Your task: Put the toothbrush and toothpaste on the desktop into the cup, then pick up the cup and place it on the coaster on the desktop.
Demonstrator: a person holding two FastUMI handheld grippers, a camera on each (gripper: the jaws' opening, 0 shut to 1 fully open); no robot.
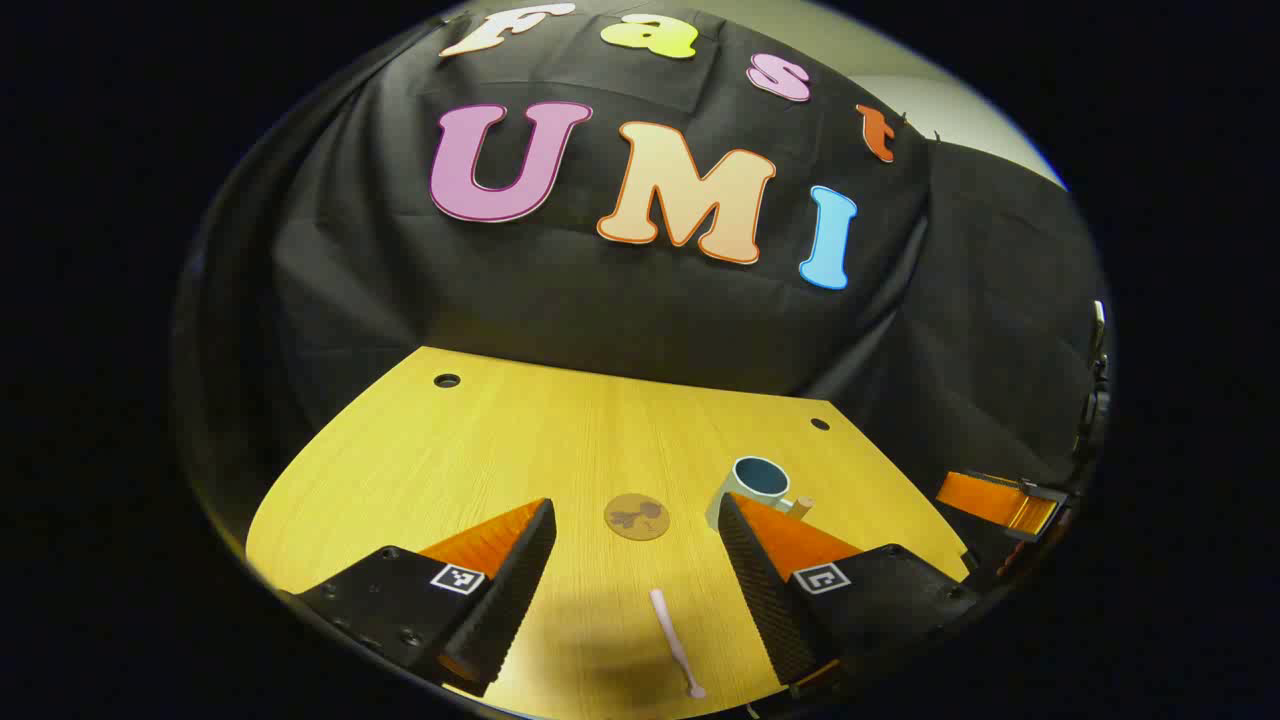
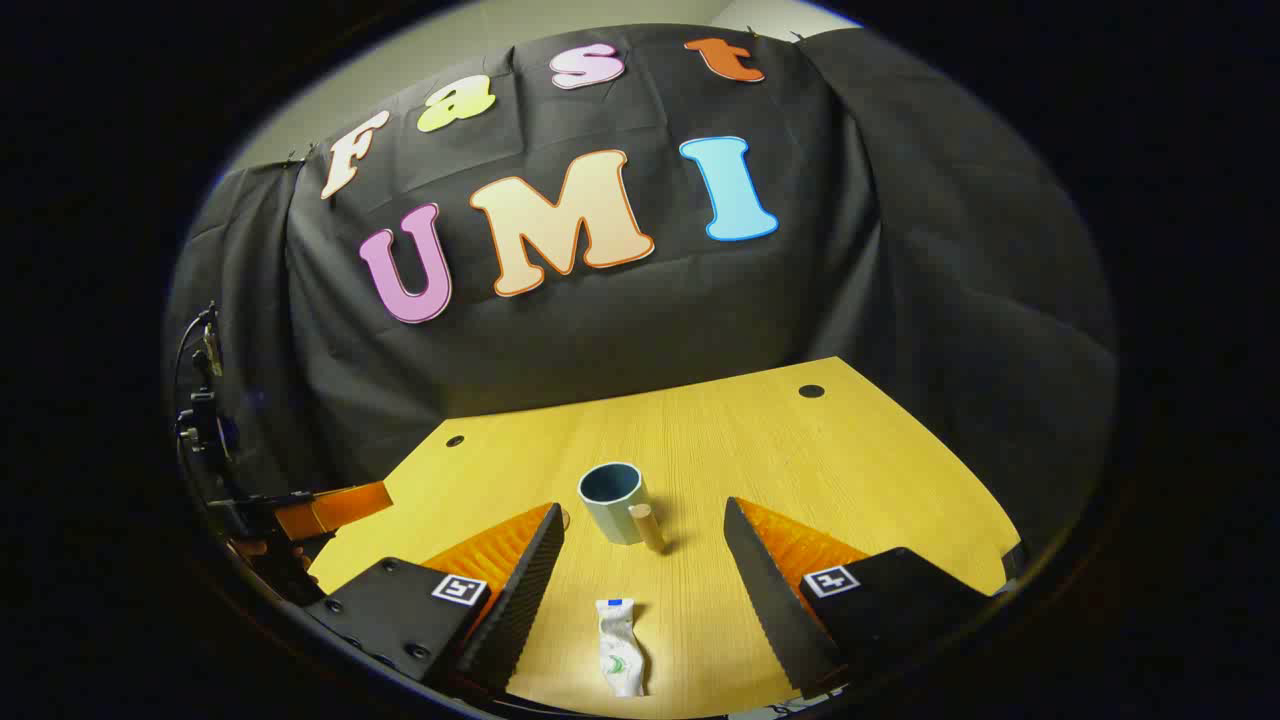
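Observation:
In the left gripper view a pale pink toothbrush (image 1: pixel 674 641) lies on the wooden desktop (image 1: pixel 560 440) between the wide-apart fingers of my open left gripper (image 1: pixel 636 545). Beyond it sit a round brown coaster (image 1: pixel 637 517) and a pale cup (image 1: pixel 752 488) with a blue inside and a wooden handle. In the right gripper view a white toothpaste tube (image 2: pixel 620 647) lies between the fingers of my open right gripper (image 2: pixel 645 550), with the cup (image 2: pixel 615 502) upright just behind it. Neither gripper holds anything.
The desktop (image 2: pixel 800 450) has small dark cable holes (image 1: pixel 446 381) near its far corners. The other gripper's orange finger (image 1: pixel 992 500) shows at the right edge of the left gripper view, and likewise an orange finger (image 2: pixel 330 508) at the left edge of the right gripper view.

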